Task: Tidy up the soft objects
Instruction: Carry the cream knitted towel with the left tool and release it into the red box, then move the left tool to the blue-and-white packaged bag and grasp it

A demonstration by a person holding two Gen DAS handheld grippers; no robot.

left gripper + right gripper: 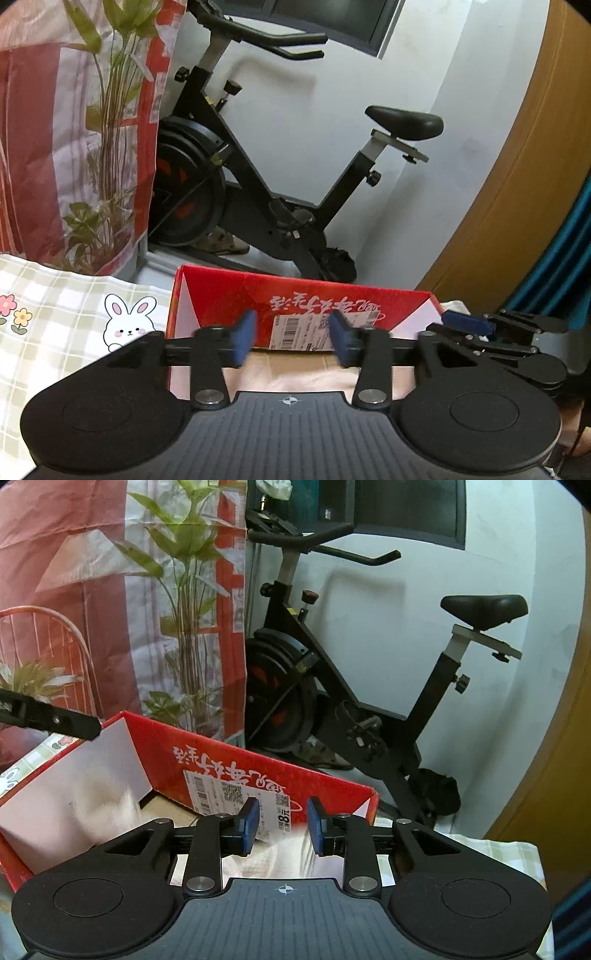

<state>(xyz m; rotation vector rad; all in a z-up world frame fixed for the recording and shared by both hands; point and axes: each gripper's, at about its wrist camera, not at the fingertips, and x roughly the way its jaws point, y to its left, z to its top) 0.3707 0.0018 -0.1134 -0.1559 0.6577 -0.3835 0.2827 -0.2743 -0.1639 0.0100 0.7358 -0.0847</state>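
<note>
cloth [99,805], pale and blurred, lies in the red box [229,764] on the checked sheet [55,314], the likely collecting bin. left gripper [291,338] and right gripper [282,821] hang over it, jaws apart and empty, seemingly after a release.

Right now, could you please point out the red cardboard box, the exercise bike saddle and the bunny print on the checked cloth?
Red cardboard box [236,295], left wrist view, on its red back wall.
Exercise bike saddle [484,607], right wrist view, on the middle of the black seat.
Bunny print [128,325], left wrist view, on the rabbit's white face.
</note>
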